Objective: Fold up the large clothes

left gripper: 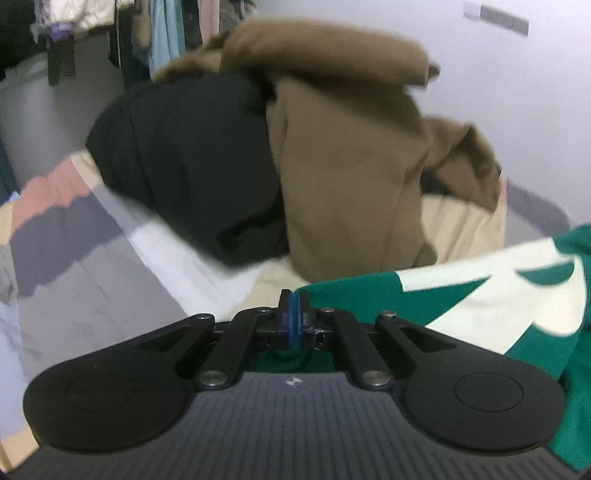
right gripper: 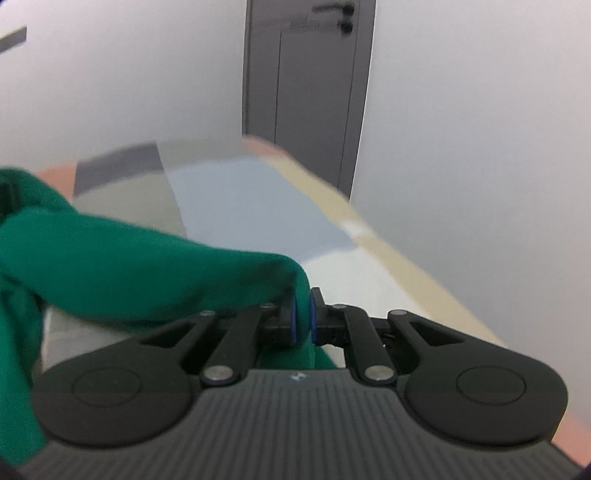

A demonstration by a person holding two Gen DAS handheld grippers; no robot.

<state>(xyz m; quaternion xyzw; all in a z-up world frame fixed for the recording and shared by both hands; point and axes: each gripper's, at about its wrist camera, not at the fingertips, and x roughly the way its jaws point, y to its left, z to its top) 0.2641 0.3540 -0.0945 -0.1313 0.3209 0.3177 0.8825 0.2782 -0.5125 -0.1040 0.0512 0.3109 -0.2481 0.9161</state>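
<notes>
A green garment with cream patches point(left gripper: 461, 306) stretches from my left gripper point(left gripper: 294, 306) to the right, held above the bed. The left jaws are shut on its green edge. In the right wrist view the same green garment point(right gripper: 129, 266) runs in from the left, and my right gripper point(right gripper: 302, 314) is shut on a bunched fold of it. The rest of the garment hangs out of view below both grippers.
A pile of clothes lies on the bed ahead: a brown coat point(left gripper: 351, 166) and a black garment point(left gripper: 184, 155). The bedspread point(left gripper: 92, 258) has colour blocks. Hanging clothes point(left gripper: 162, 33) stand at the back left. A grey door point(right gripper: 310, 85) and white walls lie beyond the bed point(right gripper: 251, 206).
</notes>
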